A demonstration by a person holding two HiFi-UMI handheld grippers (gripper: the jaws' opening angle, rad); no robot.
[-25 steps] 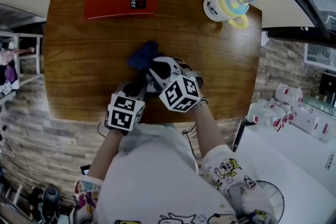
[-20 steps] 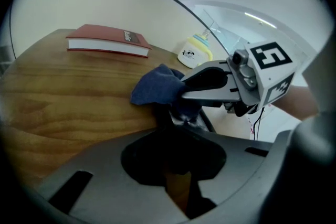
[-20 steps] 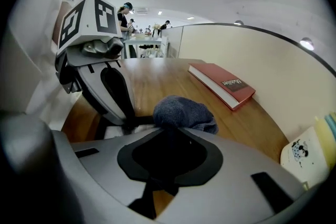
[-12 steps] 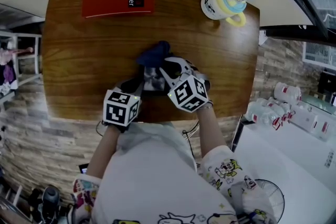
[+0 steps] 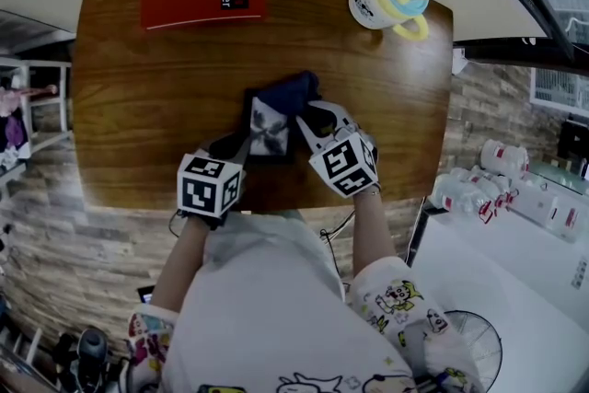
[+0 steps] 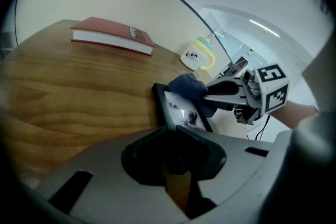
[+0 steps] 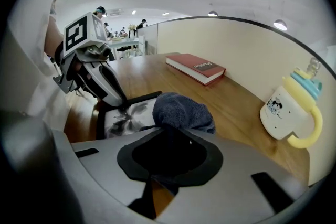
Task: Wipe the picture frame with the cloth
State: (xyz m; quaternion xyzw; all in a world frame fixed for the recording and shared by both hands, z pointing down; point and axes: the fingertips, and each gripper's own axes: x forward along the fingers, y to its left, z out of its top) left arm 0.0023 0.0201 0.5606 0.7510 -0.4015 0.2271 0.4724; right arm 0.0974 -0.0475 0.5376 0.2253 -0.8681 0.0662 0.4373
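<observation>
Picture frame [image 5: 268, 126] lies flat mid-desk [image 5: 138, 97], its long side running away from the person.
The left gripper [image 5: 241, 143] has its fingers [image 7: 111, 87] pinched shut on the frame's near left corner. The right gripper [image 5: 311, 117] is clamped on the bunched blue cloth [image 5: 296, 91] at the far right corner. A second ago the cloth covered the frame's middle; now the glass shows.
</observation>
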